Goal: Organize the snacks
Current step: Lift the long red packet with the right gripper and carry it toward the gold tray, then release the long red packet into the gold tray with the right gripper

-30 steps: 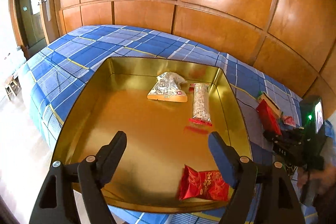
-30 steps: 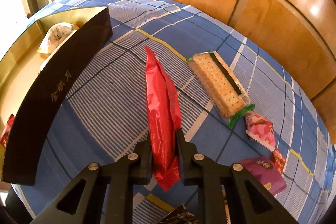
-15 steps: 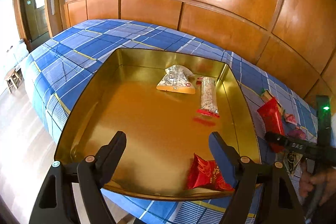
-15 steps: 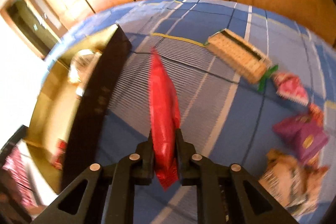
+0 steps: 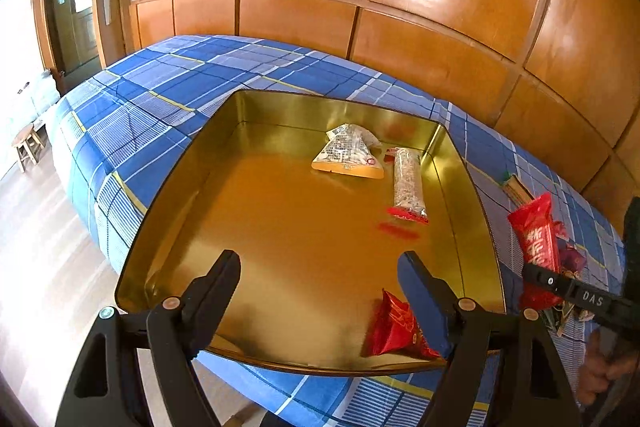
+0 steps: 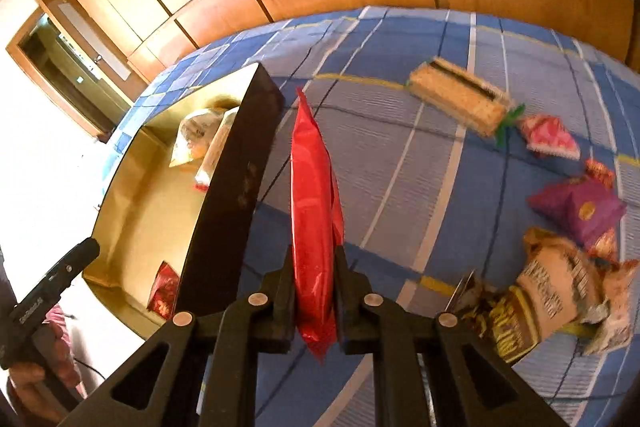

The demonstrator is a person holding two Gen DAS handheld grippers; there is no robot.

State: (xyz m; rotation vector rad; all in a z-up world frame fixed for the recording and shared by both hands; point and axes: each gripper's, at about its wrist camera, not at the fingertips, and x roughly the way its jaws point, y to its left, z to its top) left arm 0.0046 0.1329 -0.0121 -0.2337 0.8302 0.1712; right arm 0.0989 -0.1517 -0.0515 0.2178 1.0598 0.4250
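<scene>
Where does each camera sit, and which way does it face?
Left wrist: behind the open left tool, over the gold metal tray's near edge, facing the wood-panelled wall.
Right wrist: behind the right tool shut on a long red snack packet, facing along the blue checked cloth; a hand shows lower left.
Shared: tray, red packet.

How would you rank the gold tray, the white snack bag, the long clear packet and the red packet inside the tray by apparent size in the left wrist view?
1. gold tray, by far the largest.
2. white snack bag.
3. long clear packet, close to the bag.
The red packet is unranked: nearest the camera and partly hidden by a finger of the tongs.
</scene>
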